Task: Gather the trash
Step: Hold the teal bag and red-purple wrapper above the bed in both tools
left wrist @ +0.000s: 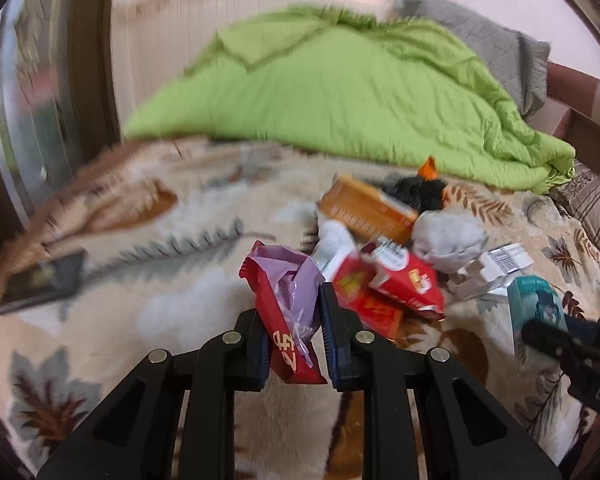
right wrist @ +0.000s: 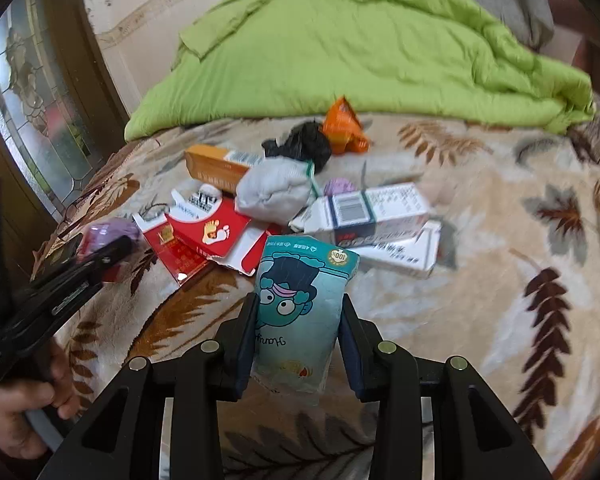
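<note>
On the bed, our left gripper (left wrist: 292,336) has its jaws clenched on a red wrapper (left wrist: 290,320) with lilac plastic bunched inside it, held near the left end of the trash pile. Just right of it lie torn red cartons (right wrist: 208,236), flat on the leaf-patterned blanket (right wrist: 500,208). Behind them an orange box (right wrist: 216,164) lies on its side, touching a grey crumpled wad (right wrist: 276,192). A black bag (right wrist: 300,142) sits behind the wad, with an orange packet (right wrist: 344,126) beside it, close to the edge of the green quilt (right wrist: 360,40) that covers the far side of the bed. To the right of the wad, white cartons (right wrist: 372,216) with a barcode lie stacked. In front of them, our right gripper (right wrist: 298,320) has its jaws grasping a teal pouch (right wrist: 300,304) printed with a cartoon face, raised just above the blanket near the bed's front edge.
</note>
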`<state>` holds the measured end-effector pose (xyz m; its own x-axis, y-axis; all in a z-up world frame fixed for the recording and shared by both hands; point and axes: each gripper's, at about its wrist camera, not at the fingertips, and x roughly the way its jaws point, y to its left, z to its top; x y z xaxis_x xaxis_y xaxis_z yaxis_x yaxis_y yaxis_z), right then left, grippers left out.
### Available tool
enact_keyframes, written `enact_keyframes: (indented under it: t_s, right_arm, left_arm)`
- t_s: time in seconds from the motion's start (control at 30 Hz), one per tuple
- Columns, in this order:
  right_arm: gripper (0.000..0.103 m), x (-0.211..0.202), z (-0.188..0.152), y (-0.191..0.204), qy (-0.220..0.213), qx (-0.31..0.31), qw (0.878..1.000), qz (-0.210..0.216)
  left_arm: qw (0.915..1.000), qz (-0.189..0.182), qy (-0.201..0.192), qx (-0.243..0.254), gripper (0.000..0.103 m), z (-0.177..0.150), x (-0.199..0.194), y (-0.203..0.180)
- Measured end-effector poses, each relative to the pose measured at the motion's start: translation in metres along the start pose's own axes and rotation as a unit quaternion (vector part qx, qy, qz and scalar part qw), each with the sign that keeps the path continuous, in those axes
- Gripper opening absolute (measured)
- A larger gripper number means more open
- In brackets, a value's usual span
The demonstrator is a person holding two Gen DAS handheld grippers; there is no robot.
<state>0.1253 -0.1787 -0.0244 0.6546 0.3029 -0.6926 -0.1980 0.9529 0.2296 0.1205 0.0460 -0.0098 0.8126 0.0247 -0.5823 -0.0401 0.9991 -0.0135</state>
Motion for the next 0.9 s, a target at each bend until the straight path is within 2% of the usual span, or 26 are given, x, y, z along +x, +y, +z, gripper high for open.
enact_keyframes:
  t_s: [0.17, 0.33, 0.6, 0.9]
  right_arm:
    - [0.041, -0.023, -0.004, -0.003, -0.035, -0.009, 0.999, -0.006]
    - [0.041, -0.043, -0.011, -0.009, -0.058, -0.011, 0.998, -0.015]
    - [0.041, -0.042, -0.016, -0.028, -0.045, 0.024, 0.999, -0.009]
    - [0.041, -0.036, -0.017, -0.022, -0.040, 0.011, 0.999, -0.008]
  left_arm:
    - [0.9986, 0.029, -0.026, 0.035, 0.020, -0.007, -0.029, -0.022]
    - [0.9974, 0.033, -0.031, 0.056, 0.020, -0.009, -0.037, -0.035]
    - [0.9968, 0.046, -0.024, 0.060, 0.020, -0.009, -0.032, -0.034]
    - [0.9974, 0.053, -0.014, 0.047, 0.020, -0.007, -0.027, -0.025]
